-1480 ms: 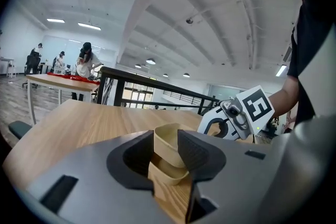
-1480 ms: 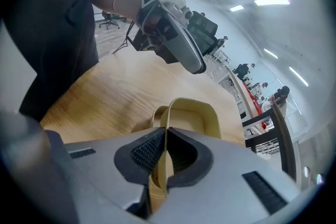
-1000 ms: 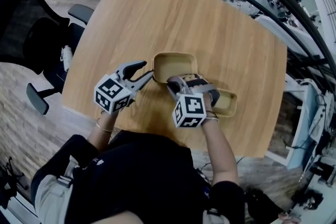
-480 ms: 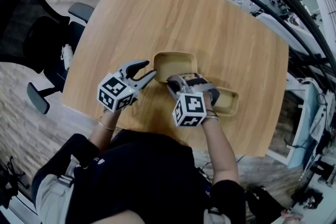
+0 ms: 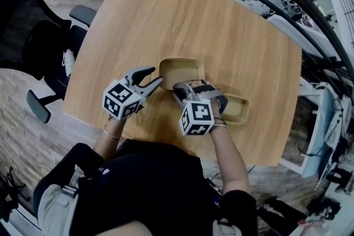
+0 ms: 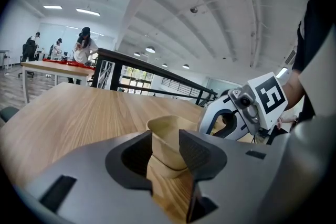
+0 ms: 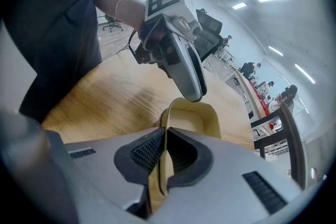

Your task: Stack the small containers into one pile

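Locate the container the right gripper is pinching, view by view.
Head view: container near the table's middle, just beyond the right gripper.
Left gripper view: low centre, with the right gripper to its right.
Right gripper view: low centre, near wall pinched in the jaws.
Shared landmark: the wooden table under it.

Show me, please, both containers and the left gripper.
Left container (image 5: 181, 70): head view, its floor.
Right container (image 5: 239, 109): head view, its uncovered end.
Left gripper (image 5: 157, 74): head view, midway between its jaws.
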Available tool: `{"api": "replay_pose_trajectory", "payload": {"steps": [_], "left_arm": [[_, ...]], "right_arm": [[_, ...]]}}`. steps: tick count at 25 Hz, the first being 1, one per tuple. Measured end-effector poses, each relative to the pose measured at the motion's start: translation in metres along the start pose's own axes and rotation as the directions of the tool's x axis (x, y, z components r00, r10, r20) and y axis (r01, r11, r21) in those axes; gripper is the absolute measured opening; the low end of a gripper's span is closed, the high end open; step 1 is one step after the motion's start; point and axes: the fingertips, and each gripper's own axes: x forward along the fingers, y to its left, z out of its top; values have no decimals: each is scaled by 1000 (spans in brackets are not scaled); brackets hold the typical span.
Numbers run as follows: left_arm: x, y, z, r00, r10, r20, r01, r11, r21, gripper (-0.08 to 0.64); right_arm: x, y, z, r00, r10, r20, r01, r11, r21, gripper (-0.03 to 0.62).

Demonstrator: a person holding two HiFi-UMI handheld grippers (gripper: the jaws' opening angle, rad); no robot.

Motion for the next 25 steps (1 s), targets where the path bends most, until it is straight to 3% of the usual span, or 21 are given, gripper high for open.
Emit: {"api": "replay_pose_trajectory", "payload": {"steps": [25], "left_arm": [[12,2,-18,998,-4,-55,4,1000,-16,144]], "right_arm": [[8,8,-3,999,34,2,-34,999,-11,29]]}}
